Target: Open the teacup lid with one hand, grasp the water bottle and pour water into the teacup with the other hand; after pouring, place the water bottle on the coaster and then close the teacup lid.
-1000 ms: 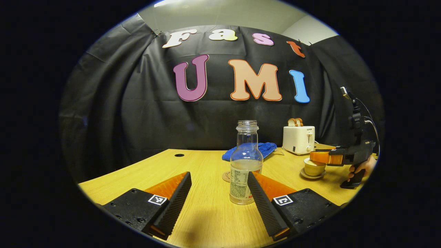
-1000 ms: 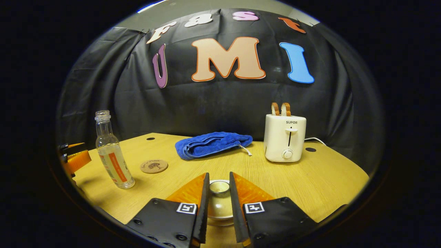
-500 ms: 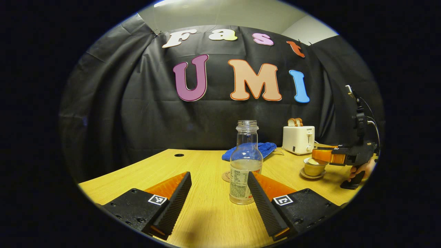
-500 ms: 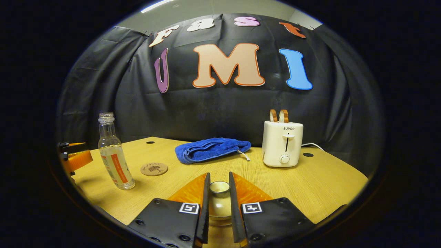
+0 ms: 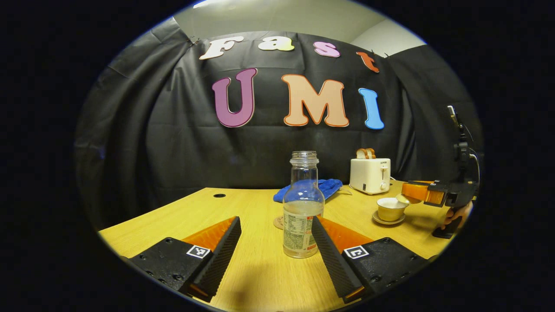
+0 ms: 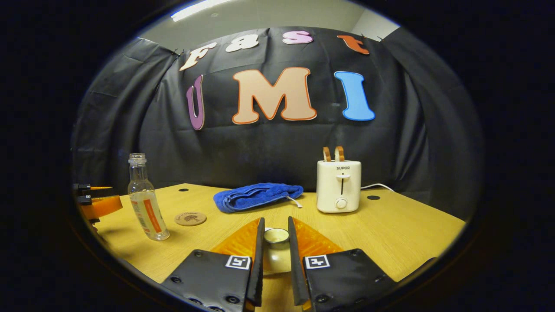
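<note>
The clear water bottle (image 5: 302, 208) stands capless and upright on the table, partly filled, just ahead of my open left gripper (image 5: 275, 220) and close to its right finger. The round cork coaster (image 5: 277, 223) lies behind it. Far right, the cream teacup (image 5: 391, 209) sits uncovered on its saucer. My right gripper (image 5: 427, 194) holds the lid (image 5: 403, 199) just above and to the right of the cup's rim. In the right gripper view, my right gripper (image 6: 275, 225) is shut on the lid's knob (image 6: 276, 235). The bottle (image 6: 145, 199) and coaster (image 6: 190, 218) are far to the left.
A white toaster (image 6: 338, 185) with two slices of toast stands at the back right, its cord trailing behind. A folded blue towel (image 6: 256, 196) lies at the back middle. The left gripper's orange finger (image 6: 99, 203) is at the left edge. The wooden table (image 6: 403, 225) has cable holes.
My right gripper has lifted the lid off the teacup and drawn it up and to the right. The left gripper has shifted slightly; the bottle has not moved.
</note>
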Demonstrator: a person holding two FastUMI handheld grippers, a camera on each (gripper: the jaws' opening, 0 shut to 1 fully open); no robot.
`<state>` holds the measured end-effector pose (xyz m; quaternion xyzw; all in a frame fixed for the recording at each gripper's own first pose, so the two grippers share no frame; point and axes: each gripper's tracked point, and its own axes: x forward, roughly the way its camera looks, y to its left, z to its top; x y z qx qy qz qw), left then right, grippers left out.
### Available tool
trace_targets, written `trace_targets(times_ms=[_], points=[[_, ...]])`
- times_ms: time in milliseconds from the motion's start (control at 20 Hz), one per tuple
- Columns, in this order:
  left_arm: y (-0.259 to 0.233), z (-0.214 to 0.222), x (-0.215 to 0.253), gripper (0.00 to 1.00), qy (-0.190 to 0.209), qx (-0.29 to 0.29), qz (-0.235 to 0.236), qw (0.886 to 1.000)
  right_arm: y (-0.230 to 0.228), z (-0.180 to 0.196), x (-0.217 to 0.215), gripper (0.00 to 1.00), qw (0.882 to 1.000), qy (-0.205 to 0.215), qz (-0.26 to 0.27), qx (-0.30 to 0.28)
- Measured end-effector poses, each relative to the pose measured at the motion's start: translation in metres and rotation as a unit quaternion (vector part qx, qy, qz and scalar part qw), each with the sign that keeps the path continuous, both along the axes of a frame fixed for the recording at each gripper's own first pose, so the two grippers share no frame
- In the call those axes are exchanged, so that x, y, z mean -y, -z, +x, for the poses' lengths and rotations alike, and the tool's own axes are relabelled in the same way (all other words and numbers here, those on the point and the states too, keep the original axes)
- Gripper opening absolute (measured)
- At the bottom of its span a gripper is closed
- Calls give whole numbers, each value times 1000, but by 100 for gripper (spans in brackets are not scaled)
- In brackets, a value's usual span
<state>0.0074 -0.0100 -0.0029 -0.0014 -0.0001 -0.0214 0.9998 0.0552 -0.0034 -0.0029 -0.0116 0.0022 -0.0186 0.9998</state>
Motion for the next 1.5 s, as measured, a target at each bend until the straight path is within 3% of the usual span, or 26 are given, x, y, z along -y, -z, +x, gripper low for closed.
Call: trace_targets(times_ms=[350,650,1250,1350,1500], points=[[1,19,18,96,32,-6,1,999,-3,-25,29,31,998,64,-1,5],[15,41,33,95,62,-47,1,997,-5,-38,43,31,995,96,-2,8],[29,81,45,95,74,-97,3,993,-5,-46,46,31,995,103,-3,6],[32,83,45,93,77,-105,5,992,-5,-46,47,31,995,102,-3,6],[33,83,45,75,73,-109,3,991,-6,-46,45,31,995,99,-3,6]])
